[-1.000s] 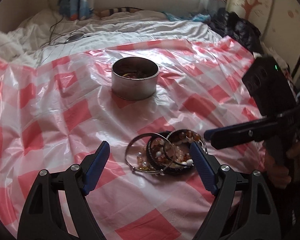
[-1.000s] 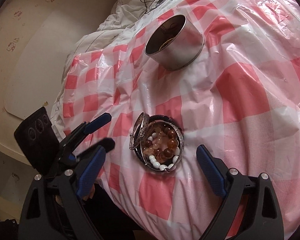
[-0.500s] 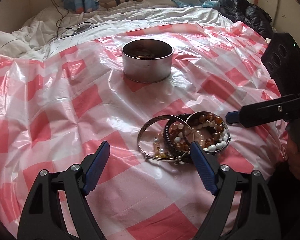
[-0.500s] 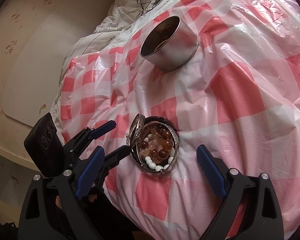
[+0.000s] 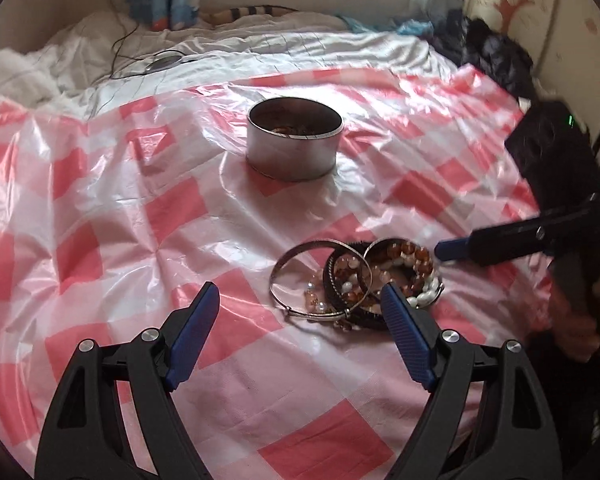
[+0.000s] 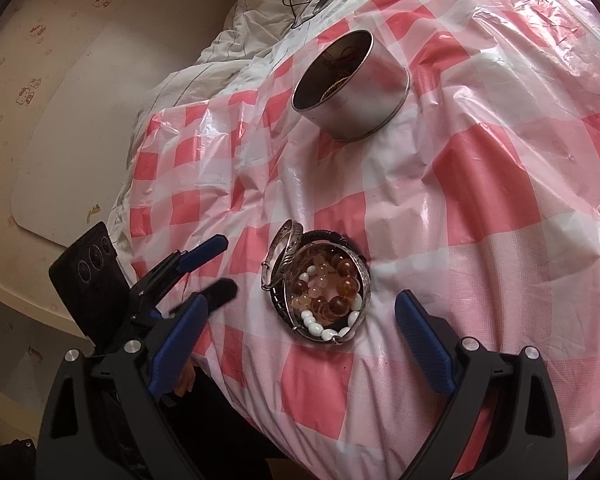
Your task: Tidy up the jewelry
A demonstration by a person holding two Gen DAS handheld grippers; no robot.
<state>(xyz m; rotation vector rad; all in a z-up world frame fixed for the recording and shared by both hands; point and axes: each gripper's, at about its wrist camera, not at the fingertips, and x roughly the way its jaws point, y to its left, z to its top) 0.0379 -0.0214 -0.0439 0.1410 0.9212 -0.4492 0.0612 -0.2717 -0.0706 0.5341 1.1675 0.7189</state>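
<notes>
The left gripper [image 5: 300, 320] has its two blue fingers [image 5: 194, 334] spread wide apart. Nothing is between them and they touch nothing. It hangs just above the red and white checked sheet [image 5: 112, 200], with its right finger close to the pile of jewelry [image 5: 356, 280]. The right gripper [image 6: 300, 328] is wide open too, holding nothing. It hovers near the same pile from the other side. The pile has shiny metal bangles [image 5: 320, 276] and bracelets of brown and white beads [image 6: 328, 296], all heaped together on the sheet. Farther back stands a round metal tin [image 5: 294, 144], well apart from the pile, with some jewelry inside it.
</notes>
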